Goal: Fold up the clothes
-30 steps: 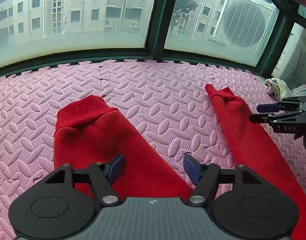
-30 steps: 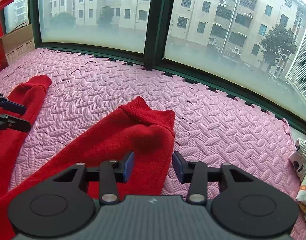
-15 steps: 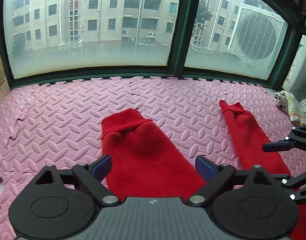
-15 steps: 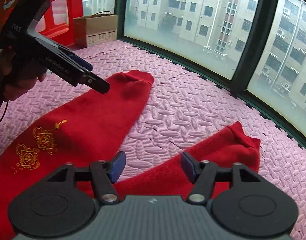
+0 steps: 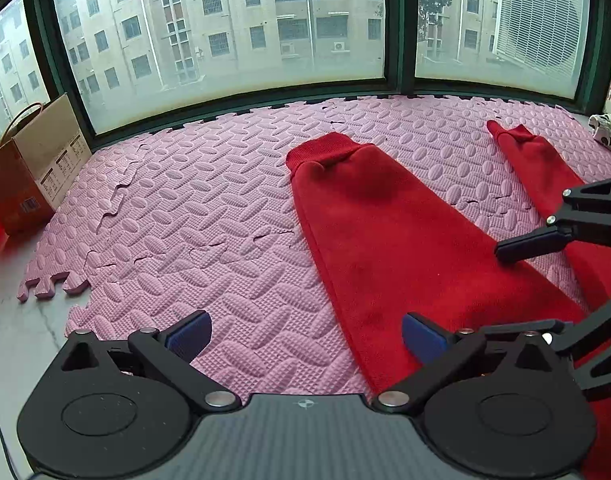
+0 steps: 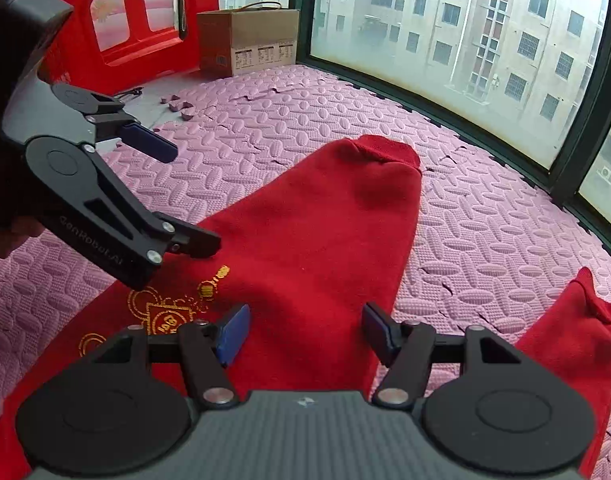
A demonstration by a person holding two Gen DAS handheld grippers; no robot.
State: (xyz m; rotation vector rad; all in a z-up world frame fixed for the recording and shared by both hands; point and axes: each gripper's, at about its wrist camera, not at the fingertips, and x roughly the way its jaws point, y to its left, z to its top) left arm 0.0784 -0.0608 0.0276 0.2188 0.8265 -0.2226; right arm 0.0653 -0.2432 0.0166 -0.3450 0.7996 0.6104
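close wrist views, shared red garment (image 5: 385, 240)

Garment (image 6: 317, 240): plain red, gold emblem (image 6: 165, 312) just ahead of the right claw (image 6: 305, 334).
Mat (image 5: 209, 216): pink, embossed ovals.
Pads (image 5: 187, 334): blue on black.
Box (image 5: 33, 168): brown, far left of the left claw (image 5: 305, 336).

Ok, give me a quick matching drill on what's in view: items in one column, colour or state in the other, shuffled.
Items:
1. foam mat
2. garment
3. cardboard box
4. left hand-held gripper

Colour or state:
A. brown
B. jaws open, nothing held
C. pink
D. red, gold embroidery

Pairs: 1-C, 2-D, 3-A, 4-B
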